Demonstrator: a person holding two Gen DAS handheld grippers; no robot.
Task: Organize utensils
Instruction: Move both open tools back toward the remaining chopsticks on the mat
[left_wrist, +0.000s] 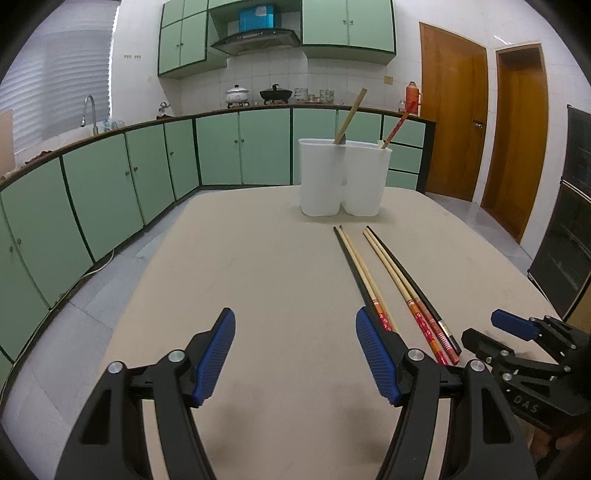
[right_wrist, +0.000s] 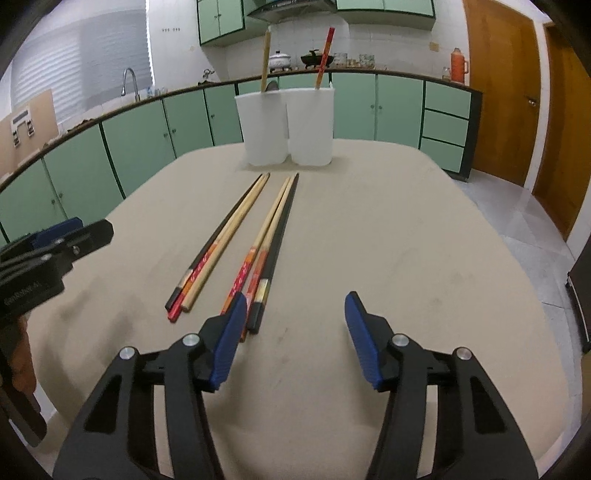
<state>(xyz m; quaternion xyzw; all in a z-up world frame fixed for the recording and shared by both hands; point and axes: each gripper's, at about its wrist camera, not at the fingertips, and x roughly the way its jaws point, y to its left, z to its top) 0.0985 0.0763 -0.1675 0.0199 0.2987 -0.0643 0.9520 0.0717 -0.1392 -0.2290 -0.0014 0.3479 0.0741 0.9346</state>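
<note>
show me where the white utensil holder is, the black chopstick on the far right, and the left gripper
Holder (left_wrist: 319, 177): left wrist view, front wall of its left cup.
Black chopstick (right_wrist: 282, 218): right wrist view, mid shaft, rightmost of those on the table.
Left gripper (left_wrist: 295, 334): left wrist view, midway between its blue fingertips.

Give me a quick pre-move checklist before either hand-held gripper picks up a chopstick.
1. Left hand-held gripper empty, jaws apart: ok.
2. Right hand-held gripper empty, jaws apart: ok.
3. Chopsticks lying flat on the table, in two bunches: ok.
4. Single chopstick isolated for a clean grasp: not ok, they touch side by side.
5. White holder upright with room in both compartments: ok.
6. Right hand-held gripper centred over a chopstick: not ok, the bunch lies at its left finger.
</note>
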